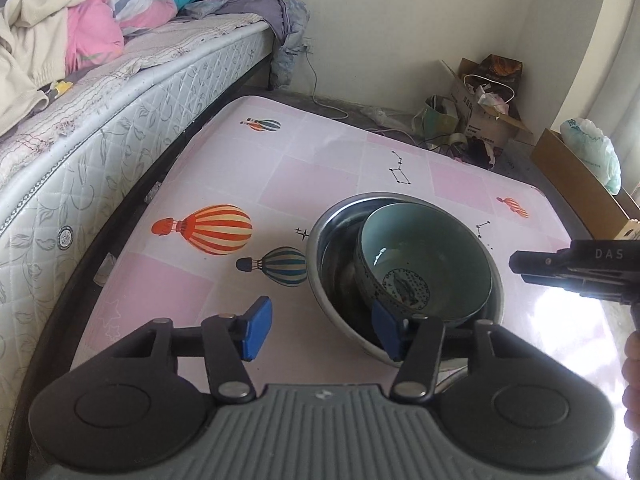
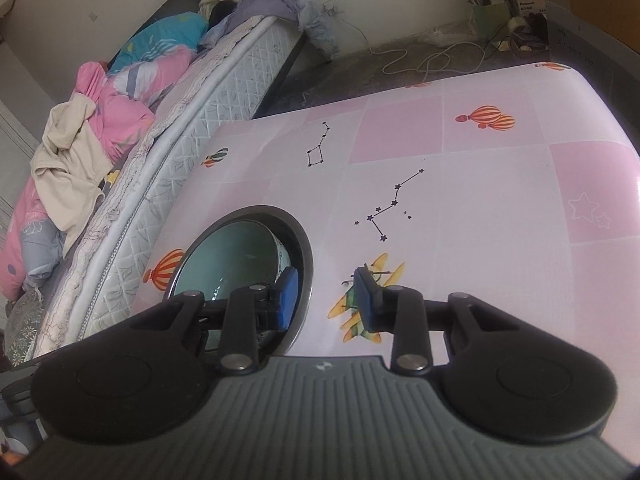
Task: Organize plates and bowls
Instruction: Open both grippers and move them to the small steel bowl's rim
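Beside right claw point(image 2: 326, 300), nested bowls point(image 2: 240, 256)

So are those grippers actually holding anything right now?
Nothing is held. Both the left gripper and right gripper are open beside the teal ceramic bowl nested in the steel bowl.

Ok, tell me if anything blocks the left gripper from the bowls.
Nothing visible does. The left gripper is open right beside the metal bowl, which holds the teal bowl; only bare table lies around them.
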The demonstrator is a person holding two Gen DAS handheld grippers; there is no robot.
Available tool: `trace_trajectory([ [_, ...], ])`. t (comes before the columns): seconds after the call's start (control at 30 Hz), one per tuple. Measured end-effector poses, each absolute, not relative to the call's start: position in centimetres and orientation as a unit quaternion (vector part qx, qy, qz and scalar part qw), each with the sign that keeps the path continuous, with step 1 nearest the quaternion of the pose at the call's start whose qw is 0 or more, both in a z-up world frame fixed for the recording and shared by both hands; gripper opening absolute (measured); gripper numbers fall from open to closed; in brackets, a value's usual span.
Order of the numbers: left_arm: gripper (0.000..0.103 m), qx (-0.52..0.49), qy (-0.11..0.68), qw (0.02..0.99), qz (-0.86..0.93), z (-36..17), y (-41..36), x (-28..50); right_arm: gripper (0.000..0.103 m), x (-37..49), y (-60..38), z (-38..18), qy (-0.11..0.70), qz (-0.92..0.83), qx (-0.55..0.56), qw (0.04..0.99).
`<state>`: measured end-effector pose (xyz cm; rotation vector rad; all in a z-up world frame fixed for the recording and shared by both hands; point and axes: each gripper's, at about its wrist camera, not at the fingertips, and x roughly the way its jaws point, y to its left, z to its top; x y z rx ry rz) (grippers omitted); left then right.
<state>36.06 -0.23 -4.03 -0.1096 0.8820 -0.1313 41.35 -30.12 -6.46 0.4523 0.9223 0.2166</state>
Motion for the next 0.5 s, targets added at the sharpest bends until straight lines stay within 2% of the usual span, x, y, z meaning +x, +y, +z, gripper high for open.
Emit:
trace_trajectory([
  [0.1, 0.036, -0.070, 0.443, 0.891, -0.062, -4.7, 0.0, 37.0, 0.022, 42.5, -30.0, -7.5, 0.452, 0.111, 0.230, 0.854],
  [0.33, 0.026, -0.091, 0.456, 0.883, -0.059, -5.5, 0.5, 38.4, 0.014, 43.9, -29.6, -8.9, 0.463, 0.125, 0.249, 0.841],
  [0.4, 0.016, -0.100, 0.460, 0.880, -0.061, -5.6, 0.4, 38.7, 0.010, 44.2, -29.5, -9.3, 0.467, 0.130, 0.257, 0.836],
  [0.5, 0.016, -0.101, 0.465, 0.878, -0.055, -5.5, 0.1, 38.8, 0.006, 44.4, -29.1, -9.5, 0.468, 0.134, 0.261, 0.833],
])
